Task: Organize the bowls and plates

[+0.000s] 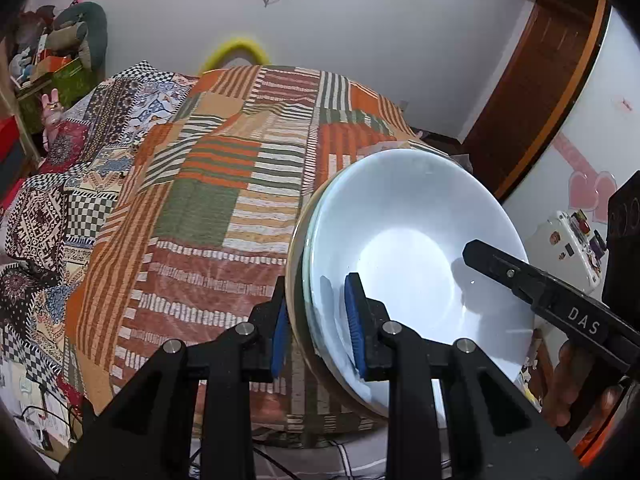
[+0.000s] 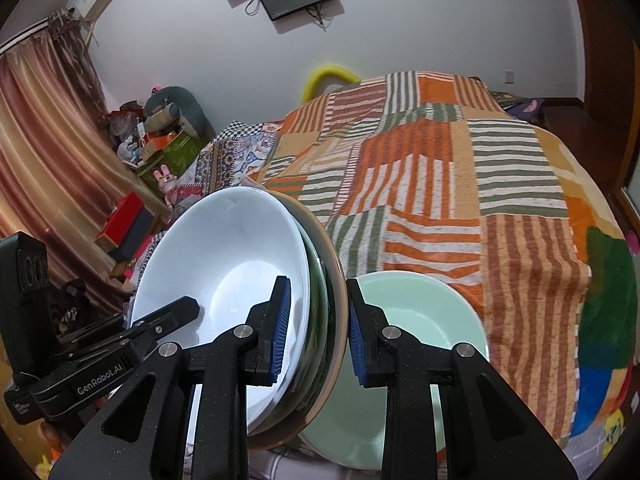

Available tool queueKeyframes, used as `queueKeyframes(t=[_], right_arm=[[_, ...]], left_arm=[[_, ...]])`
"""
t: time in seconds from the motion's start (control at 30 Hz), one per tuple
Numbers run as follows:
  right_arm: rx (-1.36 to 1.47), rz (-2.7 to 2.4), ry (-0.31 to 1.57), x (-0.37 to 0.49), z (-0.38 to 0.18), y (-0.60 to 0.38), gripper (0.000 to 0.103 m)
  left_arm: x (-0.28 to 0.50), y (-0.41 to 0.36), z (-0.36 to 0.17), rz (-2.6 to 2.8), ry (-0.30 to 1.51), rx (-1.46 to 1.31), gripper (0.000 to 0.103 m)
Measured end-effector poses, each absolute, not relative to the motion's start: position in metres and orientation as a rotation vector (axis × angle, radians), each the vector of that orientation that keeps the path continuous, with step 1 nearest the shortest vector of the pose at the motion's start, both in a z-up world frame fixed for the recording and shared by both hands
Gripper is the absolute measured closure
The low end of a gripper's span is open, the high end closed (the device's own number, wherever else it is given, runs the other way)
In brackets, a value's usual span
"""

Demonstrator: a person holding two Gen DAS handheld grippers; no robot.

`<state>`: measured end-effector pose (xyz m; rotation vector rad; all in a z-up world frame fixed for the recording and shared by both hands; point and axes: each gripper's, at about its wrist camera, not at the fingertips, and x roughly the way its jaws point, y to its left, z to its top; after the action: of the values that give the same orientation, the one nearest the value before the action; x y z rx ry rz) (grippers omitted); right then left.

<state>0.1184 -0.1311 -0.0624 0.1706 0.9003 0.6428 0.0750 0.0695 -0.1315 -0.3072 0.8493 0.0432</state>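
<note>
Both tongs, left (image 1: 320, 320) and right (image 2: 314, 332), clamped on my tilted dish stack (image 2: 248, 280) (white bowl (image 1: 416, 248) inside); next, lowering it into the green bowl (image 2: 420, 320).

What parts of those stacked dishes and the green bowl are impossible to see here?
- Dish stack, right wrist view: only edges show under the white bowl, so their count is unclear.
- Stack's underside: both views, hidden by the rims.
- Green bowl, right wrist view: near rim hidden by the right hand-held gripper; absent from left view.

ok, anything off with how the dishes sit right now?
Yes: the stack is held on edge, not flat, white bowl facing sideways. Both the left gripper and right gripper pinch its rims. The green bowl lies flat on the bed.
</note>
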Motion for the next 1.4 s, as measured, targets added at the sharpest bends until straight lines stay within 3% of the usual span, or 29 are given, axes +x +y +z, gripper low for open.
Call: queueKeyframes(t=[1.4], right_arm=[[0.227,0.494,1.023,0.117,-0.102,-0.183,0.078]], left_arm=[[0.118,0.019,-0.190,-0.054,1.028,-0.269,0.077]])
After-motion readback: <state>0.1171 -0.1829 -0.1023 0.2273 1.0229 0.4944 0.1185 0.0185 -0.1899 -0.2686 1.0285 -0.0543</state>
